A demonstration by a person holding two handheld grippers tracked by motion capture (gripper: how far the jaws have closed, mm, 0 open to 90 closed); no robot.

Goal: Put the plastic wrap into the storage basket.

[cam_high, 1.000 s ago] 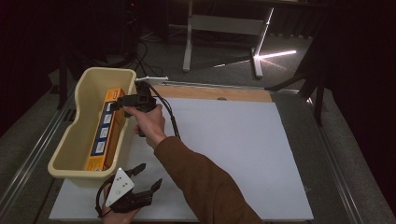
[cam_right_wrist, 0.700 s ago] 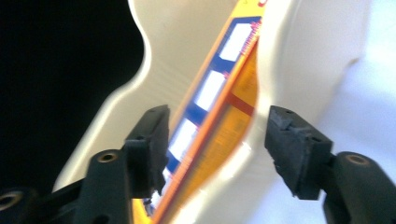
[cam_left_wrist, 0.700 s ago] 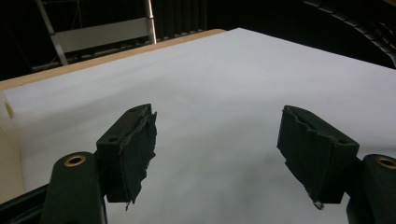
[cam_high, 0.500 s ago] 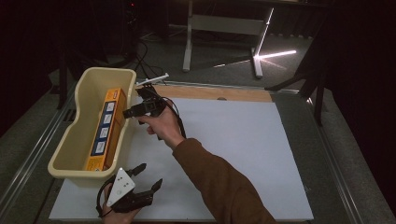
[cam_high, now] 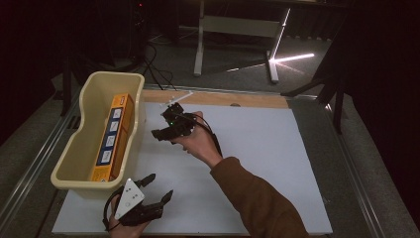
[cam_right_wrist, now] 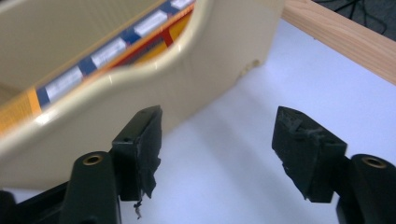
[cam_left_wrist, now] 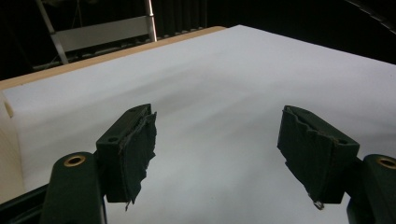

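Observation:
A cream plastic tub [cam_high: 74, 148] stands at the left of the white board [cam_high: 277, 148], with a long orange box [cam_high: 113, 139] lying inside it. My right gripper [cam_high: 159, 126] hovers just right of the tub, pointing at its side wall. Its jaws have just been opening and stand open with nothing between them. In the right gripper view [cam_right_wrist: 217, 135] the tub's wall [cam_right_wrist: 210, 60] and the box [cam_right_wrist: 107, 51] lie close ahead. My left gripper [cam_high: 159, 186] rests at the board's near left edge, open and empty [cam_left_wrist: 217, 130].
A wooden strip [cam_high: 247, 99] runs along the board's far edge, also seen as wooden strip [cam_right_wrist: 341, 42]. Metal rails border the table on both sides. Table legs and cables stand on the dark floor beyond.
My right gripper has drawn back from over the tub, rightwards onto the board, leaving the orange box inside. The left gripper has stayed put.

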